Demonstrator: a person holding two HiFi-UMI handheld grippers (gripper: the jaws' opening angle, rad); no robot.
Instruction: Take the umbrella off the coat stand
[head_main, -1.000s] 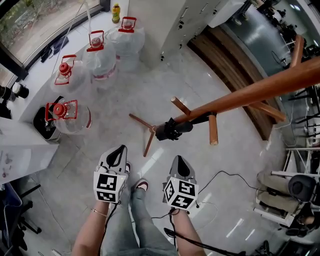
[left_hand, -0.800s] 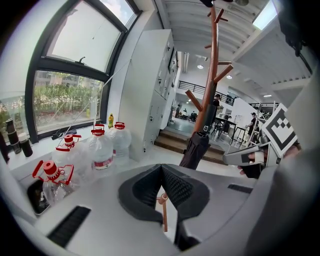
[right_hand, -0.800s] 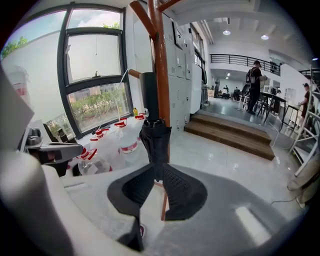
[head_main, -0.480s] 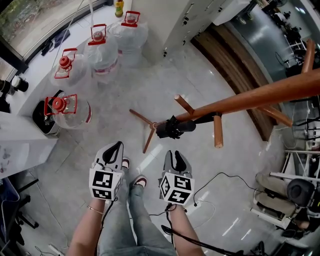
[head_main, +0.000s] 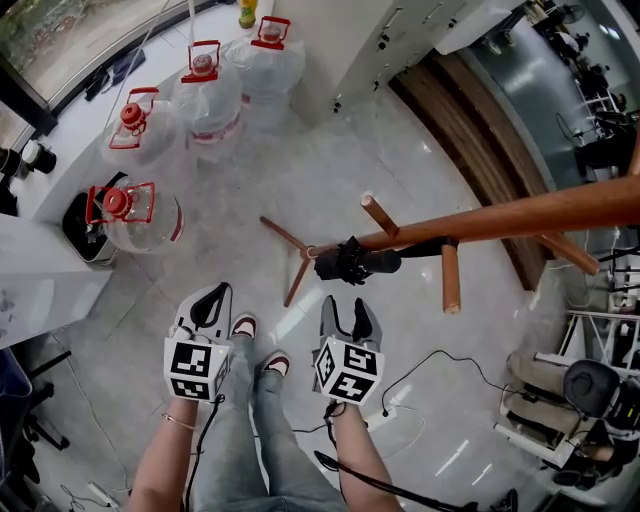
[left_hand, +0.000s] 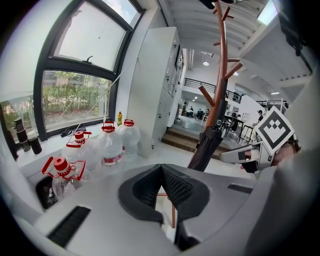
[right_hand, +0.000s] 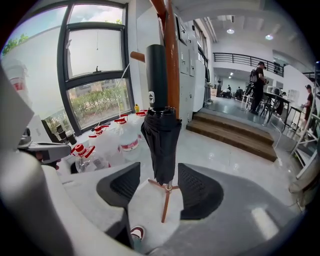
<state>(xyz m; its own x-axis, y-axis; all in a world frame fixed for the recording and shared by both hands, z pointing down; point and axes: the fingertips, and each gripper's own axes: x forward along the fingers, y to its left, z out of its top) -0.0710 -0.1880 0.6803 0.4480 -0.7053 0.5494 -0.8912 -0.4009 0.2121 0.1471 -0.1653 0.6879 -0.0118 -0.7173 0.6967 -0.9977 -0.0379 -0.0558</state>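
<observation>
Right gripper (head_main: 345, 312), whose jaws have just been opening and stand wide and empty, lines up on the folded black umbrella (right_hand: 160, 135) hanging against the reddish-brown wooden coat stand (right_hand: 171, 60) pole, seemingly to grab it, left gripper (left_hand: 162, 187) pinched together.

Black folded umbrella (right_hand: 160, 137), hanging upright against brown wooden coat stand (right_hand: 171, 60)

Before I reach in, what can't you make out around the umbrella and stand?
How the umbrella hangs on the stand: right gripper view, its own handle covers the attachment; head view, too small and dark.
Stand's top: head view, cut by the right edge; right gripper view, cut by the top edge.
Stand's feet: left gripper view, mostly behind the shut jaws of the left gripper.
</observation>
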